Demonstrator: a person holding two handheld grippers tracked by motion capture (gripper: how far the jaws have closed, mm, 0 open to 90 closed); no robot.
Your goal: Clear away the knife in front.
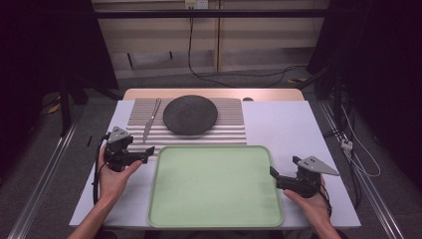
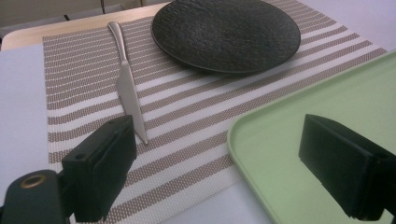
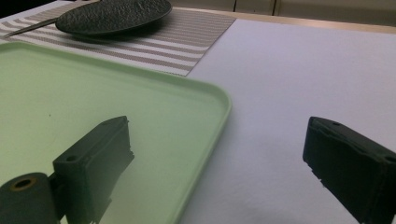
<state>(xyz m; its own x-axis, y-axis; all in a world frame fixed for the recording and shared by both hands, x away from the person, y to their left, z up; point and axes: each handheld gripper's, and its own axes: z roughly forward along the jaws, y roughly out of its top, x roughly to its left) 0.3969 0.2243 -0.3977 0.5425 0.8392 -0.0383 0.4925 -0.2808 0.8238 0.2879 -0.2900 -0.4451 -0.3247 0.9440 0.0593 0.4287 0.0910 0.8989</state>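
A pale green tray (image 1: 214, 184) lies empty at the front middle of the table. Behind it, a striped placemat (image 1: 230, 118) carries a dark round plate (image 1: 190, 114), and a silver knife (image 1: 151, 119) rests left of the plate. My left gripper (image 1: 144, 149) is open and empty just off the tray's far left corner, pointing right. In the left gripper view its jaws (image 2: 217, 135) straddle the tray corner (image 2: 327, 93), with the knife (image 2: 127, 88) and plate (image 2: 226, 32) ahead. My right gripper (image 1: 275, 177) is open and empty at the tray's right edge; its jaws (image 3: 217, 128) straddle that rim (image 3: 219, 107).
A white cloth (image 1: 283, 129) covers the table, with bare cloth to the right of the placemat and tray. A wooden strip (image 1: 214, 93) forms the far edge, with a small dark object (image 1: 247, 99) on it. Cables run on the floor beyond the table.
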